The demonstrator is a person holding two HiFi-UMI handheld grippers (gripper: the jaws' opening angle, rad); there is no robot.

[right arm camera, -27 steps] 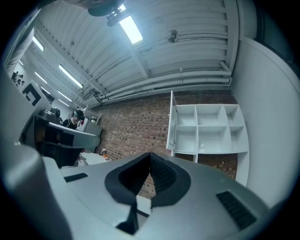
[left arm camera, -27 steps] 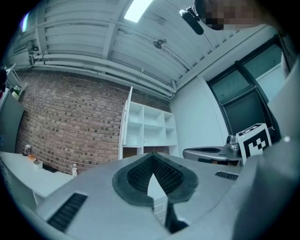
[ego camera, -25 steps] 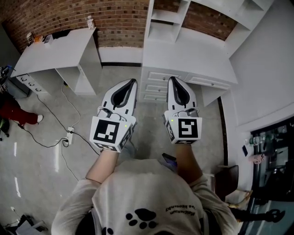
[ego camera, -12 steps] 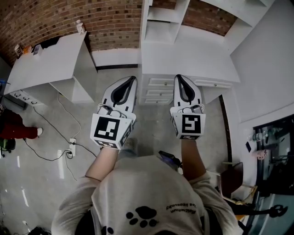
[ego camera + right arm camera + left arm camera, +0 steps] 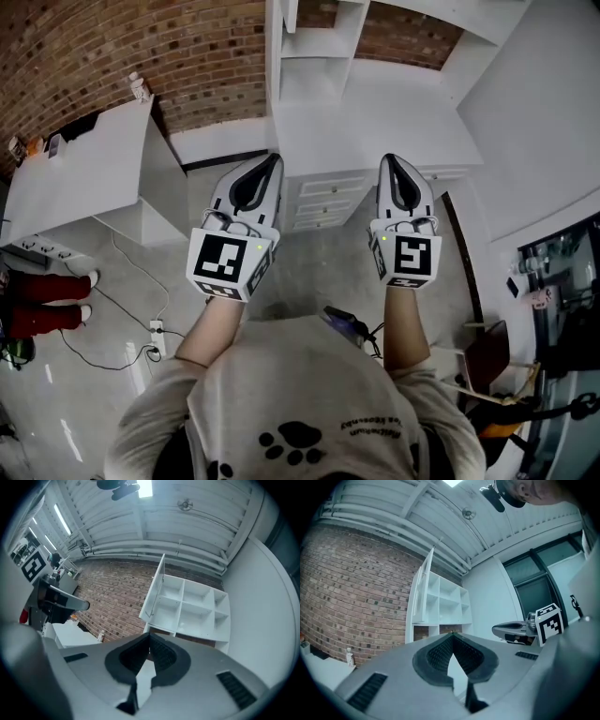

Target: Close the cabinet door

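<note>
Both claws are pinched together on nothing, left gripper [image 5: 271, 161] and right gripper [image 5: 393, 159]. Cabinet door [image 5: 153, 590] stands open off the left edge of the shelf unit [image 5: 199, 613], upright, swung out toward us, well ahead and higher up. Left gripper lines up with that left edge and right faces the shelves, so I'd guess left is better placed to push the door's outer side.

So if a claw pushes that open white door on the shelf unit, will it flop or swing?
Probably swing: the door looks like a flat, stiff board joined to the shelf unit along one edge. It looks thin, so likely light to push. A hard shove might bang it shut.
</note>
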